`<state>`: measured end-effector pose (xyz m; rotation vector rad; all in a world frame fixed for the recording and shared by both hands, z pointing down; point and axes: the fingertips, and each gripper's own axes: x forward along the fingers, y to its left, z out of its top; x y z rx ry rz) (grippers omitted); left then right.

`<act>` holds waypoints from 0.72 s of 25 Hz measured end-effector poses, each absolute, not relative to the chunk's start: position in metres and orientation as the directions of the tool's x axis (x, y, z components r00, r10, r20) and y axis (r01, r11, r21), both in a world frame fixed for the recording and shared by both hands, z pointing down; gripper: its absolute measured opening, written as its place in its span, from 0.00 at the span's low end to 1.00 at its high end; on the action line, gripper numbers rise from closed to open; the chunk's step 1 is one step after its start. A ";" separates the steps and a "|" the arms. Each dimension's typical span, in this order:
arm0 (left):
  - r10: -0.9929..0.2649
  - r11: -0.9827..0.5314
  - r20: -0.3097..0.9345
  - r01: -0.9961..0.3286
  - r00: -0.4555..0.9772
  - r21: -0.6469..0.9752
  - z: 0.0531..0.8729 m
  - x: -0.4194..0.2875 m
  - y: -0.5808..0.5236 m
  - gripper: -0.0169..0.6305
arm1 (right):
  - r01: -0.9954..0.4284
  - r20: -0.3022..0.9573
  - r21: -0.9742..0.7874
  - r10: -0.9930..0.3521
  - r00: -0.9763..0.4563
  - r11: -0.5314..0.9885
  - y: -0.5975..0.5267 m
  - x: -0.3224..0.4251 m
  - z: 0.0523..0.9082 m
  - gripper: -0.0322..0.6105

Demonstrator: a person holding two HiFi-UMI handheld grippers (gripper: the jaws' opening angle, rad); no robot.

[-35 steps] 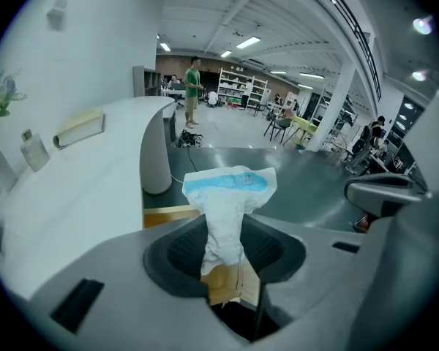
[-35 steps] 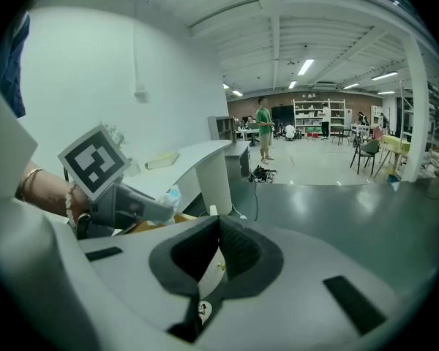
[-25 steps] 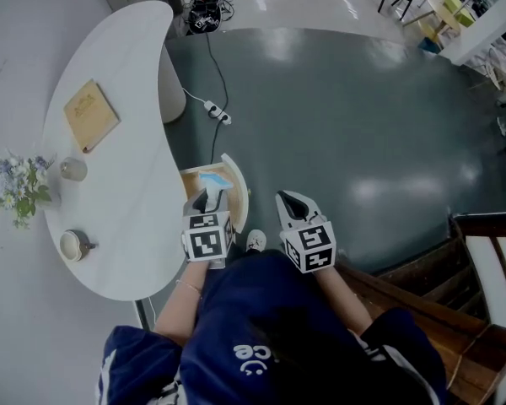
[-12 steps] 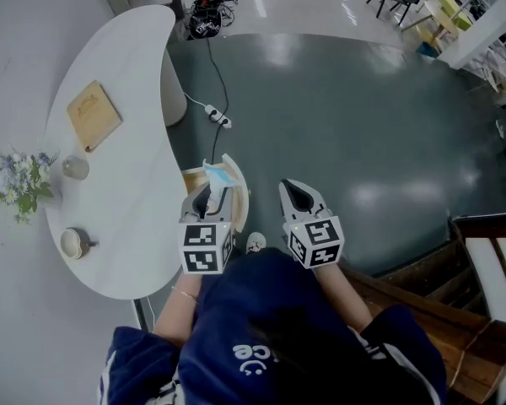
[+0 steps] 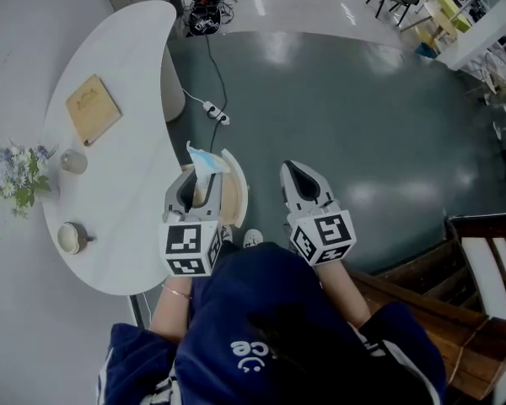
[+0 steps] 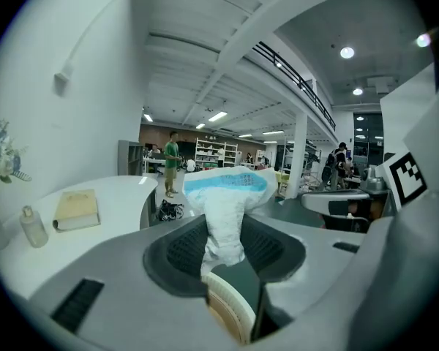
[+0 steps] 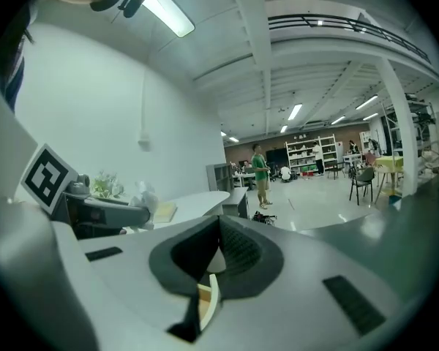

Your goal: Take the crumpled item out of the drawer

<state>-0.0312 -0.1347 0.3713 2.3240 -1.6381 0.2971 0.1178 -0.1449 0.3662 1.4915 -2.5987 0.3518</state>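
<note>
- Crumpled item [image 5: 201, 160], white with a blue band, sits clear of the drawer [image 5: 233, 194] in the head view. It is clamped in the left tool [image 5: 198, 180] above the open wooden box that juts from the edge of the curved white bench [image 5: 118, 209]
- Just beside it the right tool [image 5: 297, 175] hangs over the dark green floor [image 5: 346, 116], jaw tips together with nothing between them
- Well apart from the drawer, the bench carries a tan book [image 5: 91, 110], a small bottle [image 5: 73, 162], flowers [image 5: 17, 177] and a cup [image 5: 67, 240]. A power strip [image 5: 218, 115] and its cable lie on the floor by the bench's foot, and wooden stairs [image 5: 464, 310] fill the lower right
- Left gripper view: the item stands pinched between the dark pads, its blue band at the top. The drawer's pale rim is below the jaws, and the bench lies to the left with the book and bottle. A large hall with shelves and a person in green [image 6: 172, 165] opens beyond
- Right gripper view: the pads meet at their tips and are empty, with the drawer rim showing beneath. The left tool and its item are at the left
</note>
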 end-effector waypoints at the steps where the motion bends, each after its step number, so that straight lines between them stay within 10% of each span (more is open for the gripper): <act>1: -0.891 -0.317 0.306 -0.942 0.335 0.109 0.365 -0.033 -0.135 0.24 | -0.861 0.208 -0.129 -0.835 -0.508 0.492 -0.146 0.116 0.361 0.06; 18: -0.925 -0.362 0.084 -0.927 0.370 0.097 0.287 -0.046 -0.142 0.24 | -0.854 0.047 -0.022 -0.853 -0.520 0.519 -0.152 0.094 0.295 0.06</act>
